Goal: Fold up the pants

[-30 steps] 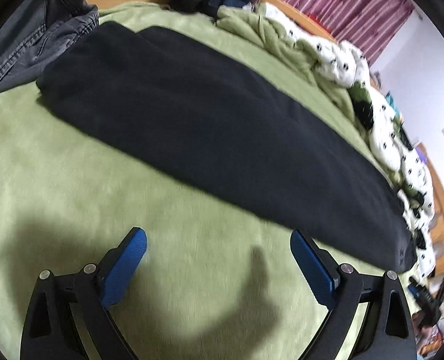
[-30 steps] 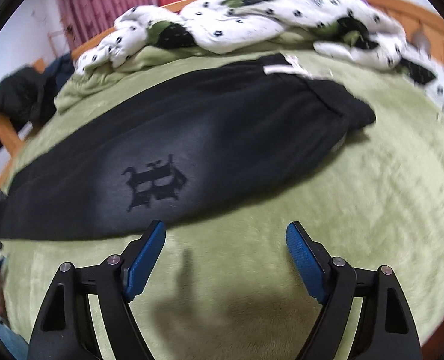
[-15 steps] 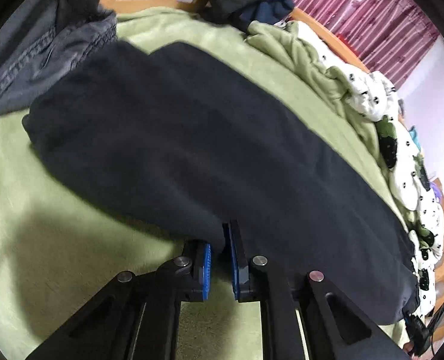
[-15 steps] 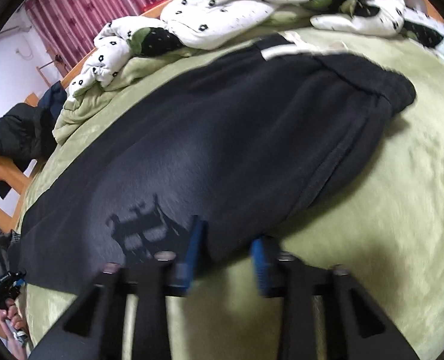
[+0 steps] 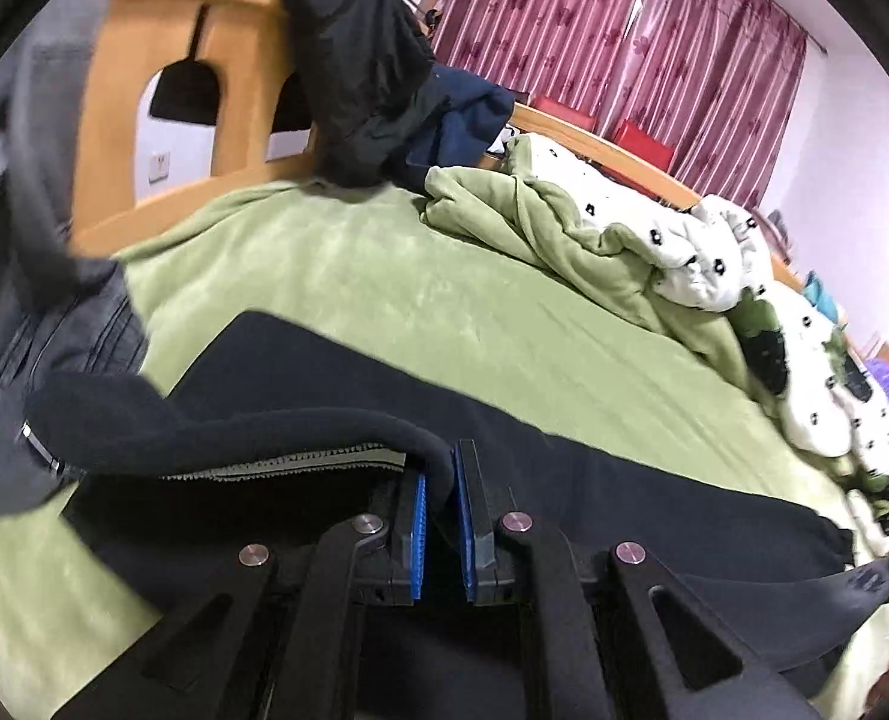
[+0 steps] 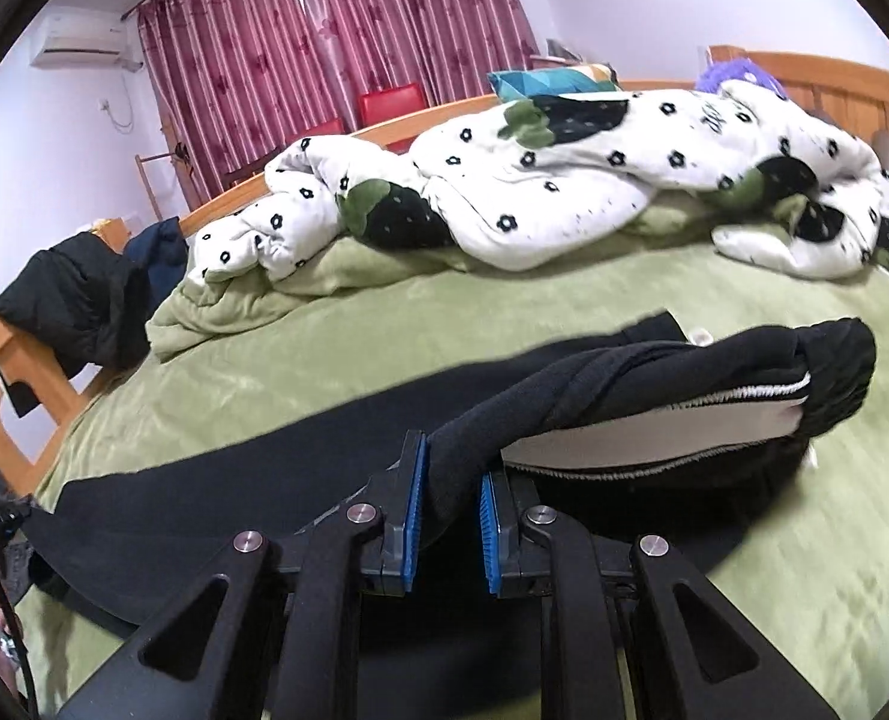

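Observation:
Black pants lie lengthwise across a green bed. My left gripper is shut on the near edge of the pants near the leg end and holds it lifted, showing the pale inner lining. My right gripper is shut on the near edge of the pants near the waistband, also lifted, with the white inner lining showing. The far edge of the pants rests on the bed.
A green blanket covers the bed. A crumpled white flowered duvet lies along the far side. Grey jeans lie at the left end. Dark jackets hang on the wooden bed frame.
Both grippers went from open above the blanket to shut on the pants' near edge, then lifted it up, turning the edge over and exposing the lining.

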{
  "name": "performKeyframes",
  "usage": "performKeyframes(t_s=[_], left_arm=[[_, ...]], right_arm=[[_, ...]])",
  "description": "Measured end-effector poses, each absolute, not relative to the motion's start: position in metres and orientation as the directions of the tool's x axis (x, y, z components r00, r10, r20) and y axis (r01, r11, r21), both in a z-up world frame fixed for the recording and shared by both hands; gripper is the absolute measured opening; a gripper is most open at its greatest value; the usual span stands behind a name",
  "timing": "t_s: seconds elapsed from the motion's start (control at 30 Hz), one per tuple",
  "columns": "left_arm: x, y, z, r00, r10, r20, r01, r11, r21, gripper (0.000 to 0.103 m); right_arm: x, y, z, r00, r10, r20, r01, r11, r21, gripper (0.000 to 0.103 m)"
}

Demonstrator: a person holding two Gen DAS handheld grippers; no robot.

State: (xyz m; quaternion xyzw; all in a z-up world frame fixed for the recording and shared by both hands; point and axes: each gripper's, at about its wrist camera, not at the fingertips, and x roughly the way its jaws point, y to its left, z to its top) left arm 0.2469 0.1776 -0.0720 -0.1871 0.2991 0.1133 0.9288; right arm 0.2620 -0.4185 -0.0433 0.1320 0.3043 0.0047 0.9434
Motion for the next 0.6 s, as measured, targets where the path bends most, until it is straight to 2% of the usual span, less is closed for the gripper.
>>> performKeyframes(t_s=[0.27,0.57,0.6], left_arm=[[0.303,0.174,-0.109,0.768,0.164,-0.619,-0.367,0.905,-0.215,0.009],[0.338,0.175,-0.130,0.733,0.165,-0.660,-0.373,0.909,-0.187,0.010],[0.340,0.176,-0.130,0.725,0.160,-0.670,-0.372,0.910,-0.185,0.012]], right_arm=[[0.321,-0.404,-0.081,0.792,0.039,-0.609,0.116,0.970,0.214,0.016],[0.372,-0.402,-0.124,0.702,-0.002,-0.712,0.195,0.962,0.190,0.015],[0.376,-0.402,-0.126,0.688,-0.002,-0.726,0.202,0.961,0.189,0.018]])
